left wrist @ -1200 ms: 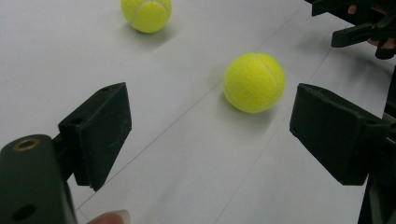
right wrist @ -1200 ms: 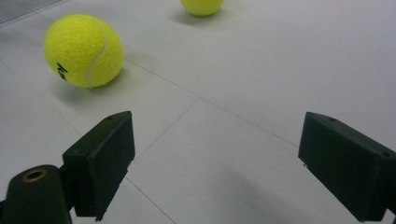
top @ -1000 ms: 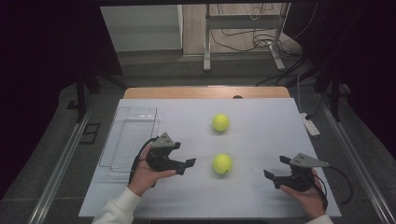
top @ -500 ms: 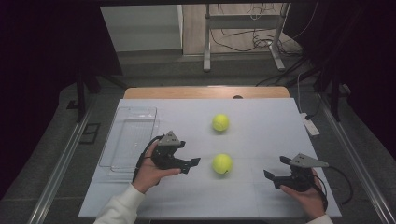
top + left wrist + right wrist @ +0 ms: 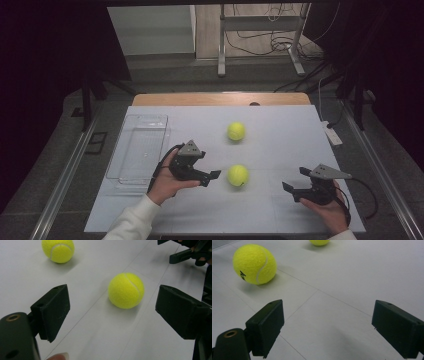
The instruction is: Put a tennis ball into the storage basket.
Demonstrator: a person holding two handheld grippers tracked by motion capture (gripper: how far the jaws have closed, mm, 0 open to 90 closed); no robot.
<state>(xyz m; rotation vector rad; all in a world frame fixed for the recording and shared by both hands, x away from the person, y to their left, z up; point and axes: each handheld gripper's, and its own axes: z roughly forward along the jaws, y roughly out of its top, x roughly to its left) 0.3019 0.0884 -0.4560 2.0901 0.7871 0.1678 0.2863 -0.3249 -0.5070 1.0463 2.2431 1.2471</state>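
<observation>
Left tool [image 5: 215, 176], jaws apart, points at near tennis ball [image 5: 238, 175]; right tool [image 5: 292, 180] gapes empty.

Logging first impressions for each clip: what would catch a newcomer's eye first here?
Two bright yellow tennis balls on the pale table: the near ball lies just ahead of the open left gripper, the far ball beyond it. A clear plastic tray sits at the table's left, and the right gripper waits open at the right.
</observation>
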